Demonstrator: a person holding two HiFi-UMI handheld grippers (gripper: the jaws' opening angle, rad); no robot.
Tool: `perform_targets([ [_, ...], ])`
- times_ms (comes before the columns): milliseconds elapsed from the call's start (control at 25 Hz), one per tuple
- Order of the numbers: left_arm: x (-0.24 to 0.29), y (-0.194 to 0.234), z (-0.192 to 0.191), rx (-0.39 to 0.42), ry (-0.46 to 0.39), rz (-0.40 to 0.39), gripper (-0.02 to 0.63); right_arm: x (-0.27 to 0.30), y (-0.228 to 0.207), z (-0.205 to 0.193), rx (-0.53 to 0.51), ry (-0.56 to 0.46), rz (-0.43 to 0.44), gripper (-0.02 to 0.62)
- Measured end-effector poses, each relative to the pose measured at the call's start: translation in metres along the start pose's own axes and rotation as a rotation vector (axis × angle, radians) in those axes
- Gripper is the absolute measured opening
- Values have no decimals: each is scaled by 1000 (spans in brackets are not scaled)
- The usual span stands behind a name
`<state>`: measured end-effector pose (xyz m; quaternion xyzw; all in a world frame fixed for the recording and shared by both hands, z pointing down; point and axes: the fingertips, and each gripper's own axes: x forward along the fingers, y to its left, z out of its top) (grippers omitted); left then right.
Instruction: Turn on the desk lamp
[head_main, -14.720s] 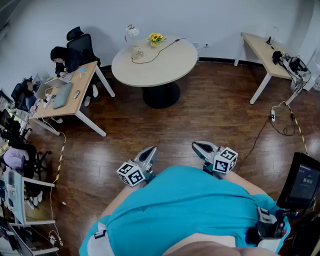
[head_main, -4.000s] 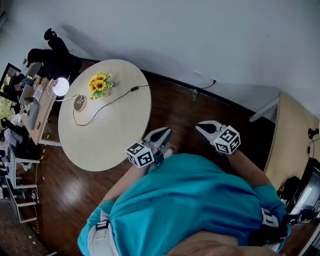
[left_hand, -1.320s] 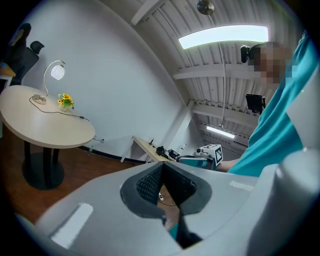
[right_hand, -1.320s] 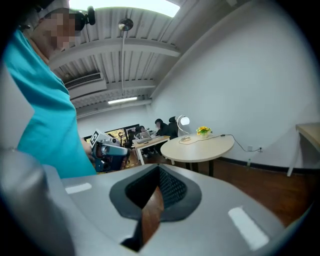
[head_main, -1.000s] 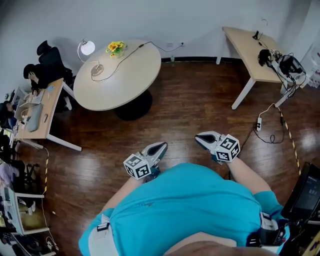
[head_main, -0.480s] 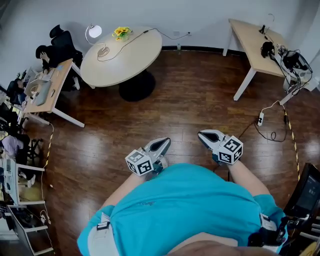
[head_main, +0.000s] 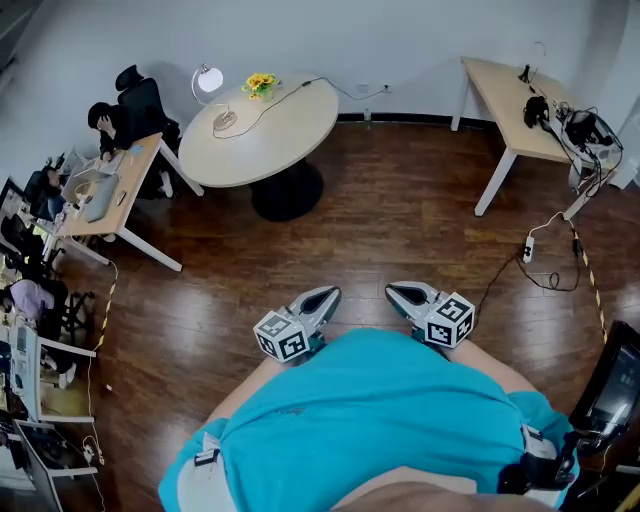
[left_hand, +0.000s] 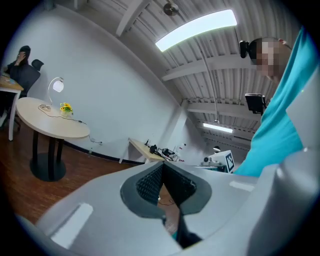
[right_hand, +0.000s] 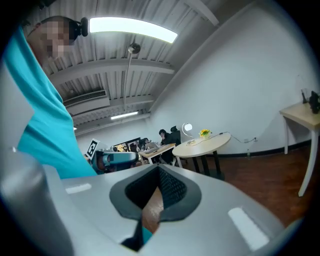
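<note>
Round pale wooden counter (head_main: 275, 140) at eleven o'clock, yellow flower bunch (head_main: 260, 82) on its far edge. Light wooden rectangular desk (head_main: 505, 90) at one o'clock, white power strip (head_main: 527, 250) on the dark plank floor (head_main: 380, 220) near it.

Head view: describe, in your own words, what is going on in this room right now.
A person in a turquoise shirt stands on the wooden floor, well away from the round table, holding the left gripper and right gripper close to the body. Both are shut and empty. The desk lamp on the table's far edge, near yellow flowers, glows white, so it appears to be on.
</note>
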<state>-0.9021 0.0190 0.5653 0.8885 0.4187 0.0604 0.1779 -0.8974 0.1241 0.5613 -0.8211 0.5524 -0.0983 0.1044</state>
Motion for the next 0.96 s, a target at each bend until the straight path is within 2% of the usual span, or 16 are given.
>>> perform_targets([
  [120, -28, 11, 6, -27, -24, -2, 20, 17, 22, -5, -39, 25, 11, 0],
  [240, -42, 22, 4, -63, -24, -19, 20, 31, 26, -7, -34, 27, -13, 0],
  [520, -81, 46, 33, -79, -53, -51, 20, 76, 40, -14, -36, 58, -48, 0],
  [640, -90, 51, 40, -92, -84, -17, 20, 88, 37, -21, -48, 98, -27, 0],
  [760, -78, 30, 33, -112, -103, 1, 20, 68, 37, -25, -48, 135, -5, 0],
  [960, -61, -8, 12, -120, -110, -23, 20, 25, 46, -34, -49, 156, -2, 0],
])
